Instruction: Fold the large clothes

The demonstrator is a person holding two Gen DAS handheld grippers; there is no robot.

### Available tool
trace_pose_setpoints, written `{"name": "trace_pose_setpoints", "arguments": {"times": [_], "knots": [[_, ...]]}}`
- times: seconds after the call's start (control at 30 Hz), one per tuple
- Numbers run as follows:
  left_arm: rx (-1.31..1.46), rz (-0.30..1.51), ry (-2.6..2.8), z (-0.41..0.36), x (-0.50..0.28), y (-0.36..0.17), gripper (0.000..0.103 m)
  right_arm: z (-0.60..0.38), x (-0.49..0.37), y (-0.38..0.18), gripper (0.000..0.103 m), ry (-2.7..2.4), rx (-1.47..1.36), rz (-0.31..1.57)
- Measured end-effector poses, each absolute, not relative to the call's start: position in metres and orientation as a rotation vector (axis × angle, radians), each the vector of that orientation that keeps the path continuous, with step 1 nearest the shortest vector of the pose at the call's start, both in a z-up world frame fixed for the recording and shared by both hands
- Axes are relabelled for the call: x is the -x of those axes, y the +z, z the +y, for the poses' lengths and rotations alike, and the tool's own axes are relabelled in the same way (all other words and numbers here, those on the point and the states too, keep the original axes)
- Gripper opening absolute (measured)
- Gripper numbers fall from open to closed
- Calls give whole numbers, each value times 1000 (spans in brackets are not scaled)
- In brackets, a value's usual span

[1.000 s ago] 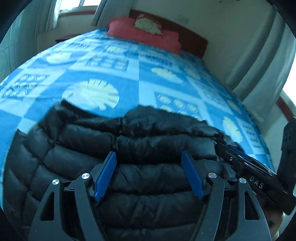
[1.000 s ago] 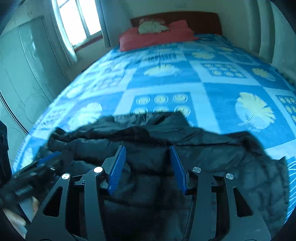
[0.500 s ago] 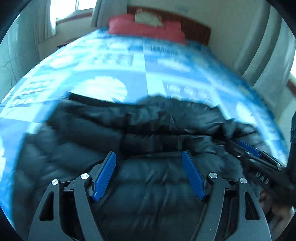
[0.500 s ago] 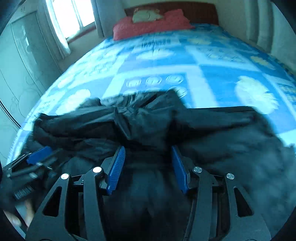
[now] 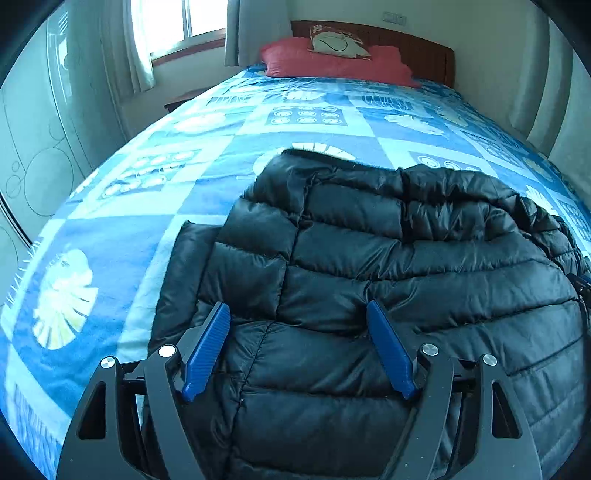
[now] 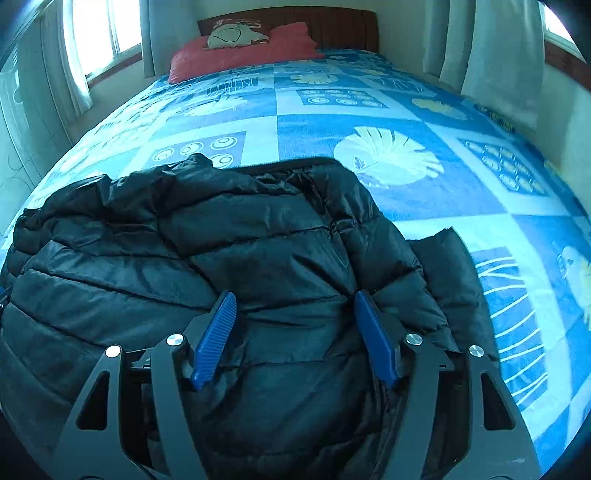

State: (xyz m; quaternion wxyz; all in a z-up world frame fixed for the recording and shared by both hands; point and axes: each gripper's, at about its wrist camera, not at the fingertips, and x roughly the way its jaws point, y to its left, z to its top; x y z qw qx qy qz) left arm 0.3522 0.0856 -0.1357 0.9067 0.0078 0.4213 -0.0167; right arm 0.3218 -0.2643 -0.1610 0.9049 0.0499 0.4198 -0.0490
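A black quilted puffer jacket (image 5: pixel 388 266) lies in a folded bundle on the near end of a bed with a blue patterned cover (image 5: pixel 229 155). My left gripper (image 5: pixel 299 314) is open, just above the jacket's left part, holding nothing. The jacket also shows in the right wrist view (image 6: pixel 229 251). My right gripper (image 6: pixel 295 306) is open over the jacket's right part, empty. A flat black flap (image 6: pixel 454 273) sticks out at the jacket's right side. The other gripper shows only as a sliver at each view's edge.
Red pillows (image 5: pixel 332 62) and a pale cushion (image 6: pixel 236 35) lie at the wooden headboard (image 5: pixel 424 40). Curtained windows (image 6: pixel 99 40) stand left; curtains (image 6: pixel 491 55) hang at the right wall. A wardrobe (image 5: pixel 33 155) stands left of the bed. The bed cover (image 6: pixel 424 110) stretches beyond the jacket.
Both grippers have drawn apart, the left leftward and the right rightward, so each has nearly left the other's view. The jacket now lies still as a compact bundle.
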Motion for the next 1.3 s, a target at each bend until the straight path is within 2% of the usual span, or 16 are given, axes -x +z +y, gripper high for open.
{"name": "trace_pose_setpoints", "arguments": {"times": [0.1,0.17,0.23,0.43,0.63,0.7,0.73,0.77,0.8,0.83,0.93,1.03,1.3], "knots": [[31,828,-62,104,-319,-118,75,-280,-276,-137,68,-84,-171,816],[50,797,-52,117,-295,-111,79,-292,-242,-129,78,-111,-181,796],[105,782,-51,138,-259,-110,80,-306,-204,-132,80,-143,-202,791],[315,845,-56,175,-199,-141,83,-338,-154,-173,80,-175,-349,854],[568,889,-104,180,-214,-162,86,-334,-160,-189,80,-95,-507,858],[635,891,-89,184,-223,-169,86,-324,-162,-189,73,-114,-453,851],[669,882,-70,186,-225,-171,76,-322,-160,-189,66,-107,-455,842],[678,871,-48,188,-226,-171,71,-321,-159,-189,55,-95,-468,836],[671,858,-55,184,-227,-169,55,-321,-157,-190,49,-71,-499,832],[666,852,-65,181,-227,-167,45,-322,-155,-189,42,-63,-521,826],[615,816,-65,172,-218,-155,29,-322,-148,-183,31,-55,-535,809],[591,789,-72,169,-207,-143,24,-317,-138,-173,26,-54,-522,789],[600,804,-102,186,-151,-137,24,-308,-74,-163,25,-35,-520,782]]}}
